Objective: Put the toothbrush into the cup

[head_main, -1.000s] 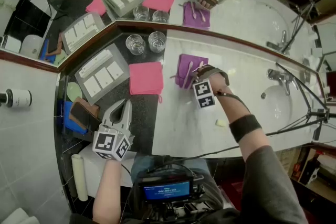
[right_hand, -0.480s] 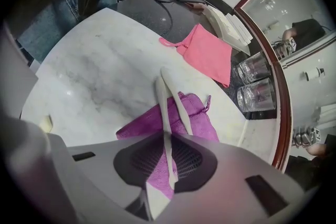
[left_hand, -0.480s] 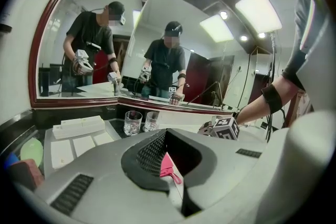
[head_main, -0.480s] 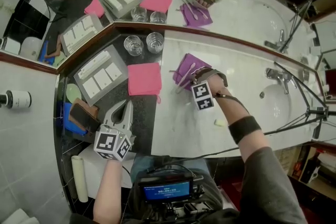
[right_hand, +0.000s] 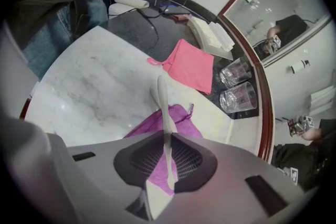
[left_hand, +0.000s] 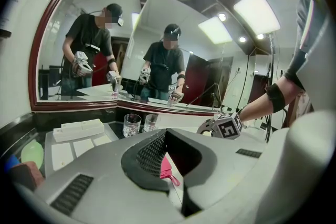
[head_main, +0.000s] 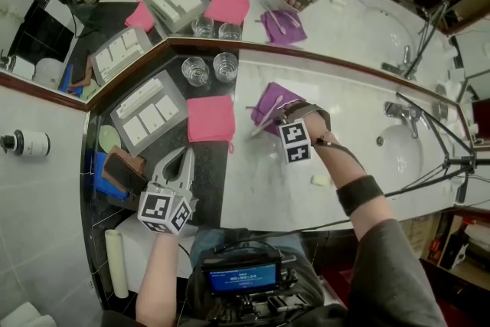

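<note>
Slim white toothbrush [right_hand: 163, 102] between grid-textured pads of right gripper [right_hand: 167, 157]

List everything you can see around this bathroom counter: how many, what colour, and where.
toothbrush: one, white, gripped above the purple cloth
glass cups: two, clear, side by side next to the mirror
pink cloth: one, pink, on the dark counter, in front of the cups
purple cloth: one, purple, on the white counter, right of the pink cloth
tray: one, grey, holding white packets, left of the pink cloth
tap: one, chrome, over the white basin, far right
left gripper: one, grey, shut, empty, over the dark counter
right gripper: one, grey, jaws just closed on the toothbrush
</note>
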Tool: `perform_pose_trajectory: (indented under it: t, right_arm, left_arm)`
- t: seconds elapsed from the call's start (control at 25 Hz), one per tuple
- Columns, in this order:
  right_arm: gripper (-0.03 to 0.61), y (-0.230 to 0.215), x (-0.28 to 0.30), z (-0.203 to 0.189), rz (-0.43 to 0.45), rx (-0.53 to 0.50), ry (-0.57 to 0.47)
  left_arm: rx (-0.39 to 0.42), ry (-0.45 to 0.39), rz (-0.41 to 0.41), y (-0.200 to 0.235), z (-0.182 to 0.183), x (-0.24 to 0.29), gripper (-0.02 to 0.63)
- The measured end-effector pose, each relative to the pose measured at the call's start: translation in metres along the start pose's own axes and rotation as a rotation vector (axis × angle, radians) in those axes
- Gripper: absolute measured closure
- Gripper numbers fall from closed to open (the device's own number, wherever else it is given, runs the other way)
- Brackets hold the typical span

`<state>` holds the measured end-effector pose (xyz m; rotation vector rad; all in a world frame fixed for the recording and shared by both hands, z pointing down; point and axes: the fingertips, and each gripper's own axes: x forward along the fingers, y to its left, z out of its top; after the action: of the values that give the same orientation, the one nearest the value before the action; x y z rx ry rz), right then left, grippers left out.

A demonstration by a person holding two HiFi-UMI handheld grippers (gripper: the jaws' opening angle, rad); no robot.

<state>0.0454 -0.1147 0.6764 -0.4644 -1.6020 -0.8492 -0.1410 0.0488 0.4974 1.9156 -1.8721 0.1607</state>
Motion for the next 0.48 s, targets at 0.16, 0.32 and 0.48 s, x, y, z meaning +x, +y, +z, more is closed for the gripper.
perform_pose_trajectory:
  t: [0.16,0.32,0.48]
  right_arm:
    - [0.500,-0.022,-0.016,0.017,-0.078,0.172,-0.122]
    - [0.500,-0.040,-0.032,0.027,-0.094,0.431,-0.248]
    - [0.500,-0.061,-0.050,0.043,-0.084,0.732,-0.418]
  left_arm:
    - [0.004,-0.015,-0.001,-0.001,0.001,-0.002,0.613]
    - [0.015,-0.015,0.005,0.001,0.007,-0.005,0.613]
    - [0.027,-0.024,0.015,0.008,0.013,-0.008,0.613]
